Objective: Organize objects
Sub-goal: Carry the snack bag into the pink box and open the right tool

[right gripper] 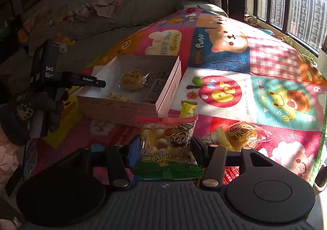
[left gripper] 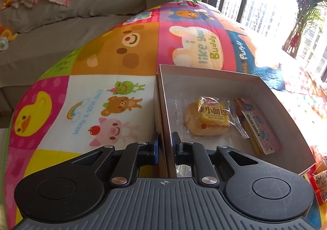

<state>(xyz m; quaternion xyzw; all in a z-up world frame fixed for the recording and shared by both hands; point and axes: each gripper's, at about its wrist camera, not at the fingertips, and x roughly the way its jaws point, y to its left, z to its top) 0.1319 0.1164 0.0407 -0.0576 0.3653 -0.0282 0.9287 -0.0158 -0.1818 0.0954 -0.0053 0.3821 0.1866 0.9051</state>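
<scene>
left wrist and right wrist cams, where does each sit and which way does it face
Left wrist: on the left gripper, facing along its fingers clamped on the near wall of the box; bread bun and Volcano packet lie inside.
Right wrist: on the right gripper, looking across the mat toward the box and window, its fingers shut on a snack bag; the left gripper and gloved hand show at left.
Shared: box, bun, Volcano packet, mat.
</scene>
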